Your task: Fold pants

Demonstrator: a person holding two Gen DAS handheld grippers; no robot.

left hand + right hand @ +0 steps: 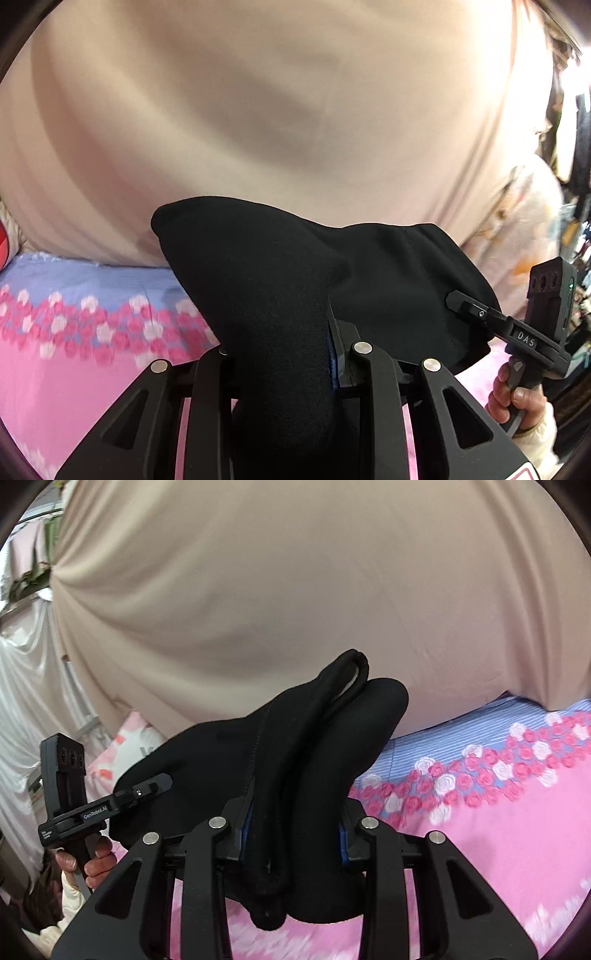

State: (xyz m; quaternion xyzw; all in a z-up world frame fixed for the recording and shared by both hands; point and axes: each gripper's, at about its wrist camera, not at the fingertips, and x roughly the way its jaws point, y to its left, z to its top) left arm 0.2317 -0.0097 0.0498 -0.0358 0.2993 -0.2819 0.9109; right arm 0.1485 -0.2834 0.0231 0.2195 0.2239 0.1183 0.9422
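Both claws are clamping nearly closed on the soft black knit pants (280, 280) — left gripper (284, 354), right gripper (295, 834) — lifting them above the pink floral bedsheet (498, 830). Light, limp fabric is sagging between — best gripped at bunched edges.

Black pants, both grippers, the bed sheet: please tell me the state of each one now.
Black pants: bunched, lifted off the bed, clamped by both grippers.
Left gripper: shut on the pants.
Right gripper: shut on a thick bunch of the pants.
Floral bed sheet: spread flat under the pants.
Beige curtain: hanging behind the bed.
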